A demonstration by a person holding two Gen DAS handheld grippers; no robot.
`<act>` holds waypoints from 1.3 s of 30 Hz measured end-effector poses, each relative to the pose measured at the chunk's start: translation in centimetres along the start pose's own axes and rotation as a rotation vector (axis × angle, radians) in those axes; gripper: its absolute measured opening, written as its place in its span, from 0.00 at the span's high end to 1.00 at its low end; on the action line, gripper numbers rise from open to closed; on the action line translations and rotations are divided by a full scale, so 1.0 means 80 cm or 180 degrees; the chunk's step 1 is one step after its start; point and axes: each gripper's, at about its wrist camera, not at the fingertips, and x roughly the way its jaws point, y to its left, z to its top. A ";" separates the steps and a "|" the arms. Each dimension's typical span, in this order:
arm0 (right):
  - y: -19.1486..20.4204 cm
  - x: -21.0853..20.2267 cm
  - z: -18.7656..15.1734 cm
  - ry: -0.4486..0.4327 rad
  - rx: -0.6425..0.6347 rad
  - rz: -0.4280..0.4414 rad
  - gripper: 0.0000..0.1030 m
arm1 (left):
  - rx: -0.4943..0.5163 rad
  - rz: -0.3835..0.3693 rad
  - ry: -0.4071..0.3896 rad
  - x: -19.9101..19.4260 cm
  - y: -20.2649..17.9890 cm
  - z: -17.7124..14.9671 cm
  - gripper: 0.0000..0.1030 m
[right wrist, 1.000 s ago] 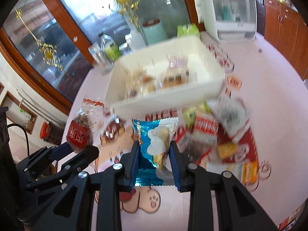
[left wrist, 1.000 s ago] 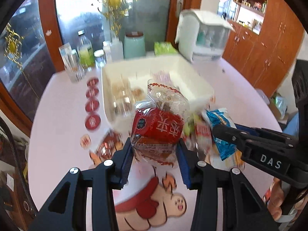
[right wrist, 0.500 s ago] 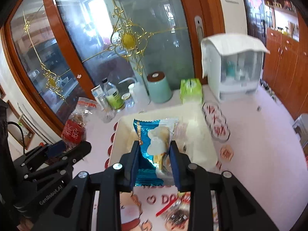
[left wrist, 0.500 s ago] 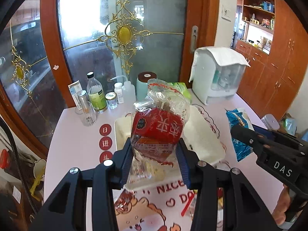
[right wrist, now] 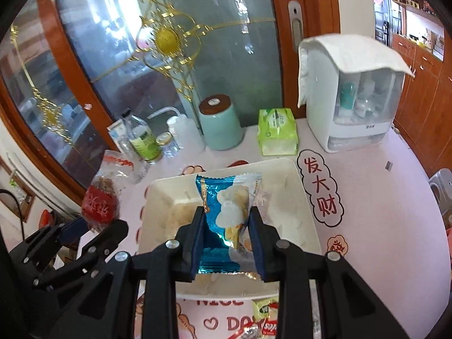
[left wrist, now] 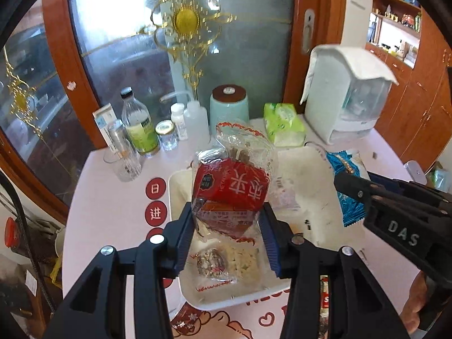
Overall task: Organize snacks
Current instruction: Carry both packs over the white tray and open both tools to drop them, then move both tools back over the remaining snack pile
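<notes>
Two snack packets held over the white tray, one in each gripper.

The red-labelled clear snack bag stands between the blue pads of the left gripper, its long axis upright, crimped top pointing away from the camera and its lower end hanging down between the jaws above the tray; those jaws are opening, and the pads look to be barely touching the bag's sides. The blue foil snack packet is clamped upright by the right gripper, pads pressed on both long edges, top seam away from the camera, also over the tray. Wrapped snacks already lie in the tray. Beyond the tray's far rim stand a mint-green canister and a green tissue pack.
</notes>
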 end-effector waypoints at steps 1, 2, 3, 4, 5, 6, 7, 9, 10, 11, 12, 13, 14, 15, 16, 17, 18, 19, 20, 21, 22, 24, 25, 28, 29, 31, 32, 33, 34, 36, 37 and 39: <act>0.000 0.012 0.000 0.0057 -0.0006 -0.0033 0.70 | 0.0006 0.0010 0.0027 0.007 0.000 -0.002 0.45; 0.000 0.026 0.000 0.0138 -0.0006 -0.0082 0.70 | 0.0019 0.0042 0.0058 0.016 0.000 -0.005 0.26; -0.001 0.038 -0.001 0.0216 0.0007 -0.0106 0.69 | 0.0034 0.0086 0.0076 0.023 0.000 -0.008 0.13; -0.002 0.048 -0.003 0.0274 0.0020 -0.0109 0.69 | 0.0052 0.0122 0.0070 0.028 0.000 -0.011 0.11; -0.004 0.058 -0.006 0.0340 0.0037 -0.0106 0.67 | 0.0071 0.0129 0.0065 0.032 0.001 -0.014 0.11; -0.006 0.063 -0.009 0.0372 0.0046 -0.0104 0.65 | 0.0080 0.0125 0.0079 0.034 0.000 -0.016 0.11; -0.007 0.068 -0.012 0.0397 0.0051 -0.0115 0.64 | 0.0085 0.0121 0.0108 0.037 0.001 -0.019 0.11; -0.009 0.072 -0.018 0.0415 0.0059 -0.0126 0.59 | 0.0073 0.0134 0.0147 0.040 0.002 -0.024 0.11; -0.011 0.073 -0.022 0.0424 0.0070 -0.0115 0.59 | 0.0060 0.0141 0.0155 0.039 0.002 -0.027 0.11; -0.012 0.073 -0.025 0.0437 0.0081 -0.0109 0.59 | 0.0049 0.0136 0.0159 0.038 0.003 -0.028 0.11; -0.013 0.072 -0.028 0.0441 0.0088 -0.0109 0.58 | 0.0035 0.0132 0.0160 0.037 0.004 -0.031 0.11; -0.014 0.071 -0.030 0.0439 0.0087 -0.0113 0.58 | 0.0027 0.0135 0.0158 0.035 0.005 -0.034 0.11; -0.014 0.068 -0.033 0.0435 0.0086 -0.0121 0.58 | 0.0019 0.0141 0.0156 0.032 0.005 -0.036 0.11; -0.015 0.066 -0.035 0.0433 0.0089 -0.0122 0.58 | 0.0013 0.0144 0.0160 0.030 0.006 -0.038 0.11; -0.016 0.064 -0.038 0.0436 0.0099 -0.0115 0.58 | -0.0001 0.0147 0.0166 0.027 0.006 -0.041 0.11; -0.018 0.061 -0.042 0.0435 0.0118 -0.0107 0.58 | -0.0021 0.0137 0.0162 0.023 0.007 -0.043 0.11; -0.019 0.059 -0.043 0.0431 0.0134 -0.0104 0.58 | -0.0038 0.0122 0.0155 0.019 0.007 -0.045 0.11; -0.021 0.055 -0.046 0.0423 0.0155 -0.0093 0.58 | -0.0061 0.0103 0.0144 0.015 0.008 -0.047 0.11; -0.022 0.051 -0.049 0.0413 0.0170 -0.0076 0.58 | -0.0087 0.0085 0.0135 0.010 0.008 -0.050 0.11; -0.023 0.047 -0.051 0.0403 0.0178 -0.0061 0.58 | -0.0109 0.0079 0.0129 0.006 0.008 -0.052 0.11; -0.022 0.042 -0.054 0.0388 0.0180 -0.0049 0.58 | -0.0136 0.0072 0.0120 0.001 0.009 -0.053 0.11; -0.022 0.031 -0.060 0.0356 0.0172 -0.0040 0.58 | -0.0183 0.0050 0.0106 -0.007 0.009 -0.057 0.11; -0.021 0.025 -0.064 0.0336 0.0165 -0.0031 0.58 | -0.0206 0.0031 0.0094 -0.012 0.009 -0.059 0.11; -0.020 0.007 -0.073 0.0277 0.0147 -0.0015 0.58 | -0.0241 -0.0046 0.0056 -0.027 0.009 -0.069 0.11; -0.020 -0.001 -0.077 0.0253 0.0135 -0.0008 0.58 | -0.0236 -0.0053 0.0041 -0.033 0.008 -0.075 0.11; -0.022 -0.014 -0.084 0.0207 0.0125 -0.0005 0.58 | -0.0210 -0.0055 0.0027 -0.042 0.007 -0.085 0.11; -0.023 -0.021 -0.088 0.0185 0.0125 0.0002 0.58 | -0.0198 -0.0062 0.0022 -0.046 0.007 -0.091 0.11; -0.026 -0.027 -0.092 0.0163 0.0126 0.0009 0.58 | -0.0197 -0.0071 0.0020 -0.049 0.006 -0.096 0.11; -0.029 -0.035 -0.097 0.0137 0.0127 0.0010 0.58 | -0.0205 -0.0091 0.0018 -0.054 0.006 -0.102 0.11; -0.035 -0.047 -0.106 0.0087 0.0123 -0.0013 0.58 | -0.0229 -0.0137 0.0016 -0.062 0.006 -0.111 0.11; -0.038 -0.052 -0.111 0.0073 0.0119 -0.0030 0.58 | -0.0242 -0.0159 0.0006 -0.067 0.006 -0.116 0.11; -0.045 -0.062 -0.119 0.0046 0.0127 -0.0050 0.58 | -0.0257 -0.0186 -0.0027 -0.075 0.004 -0.122 0.11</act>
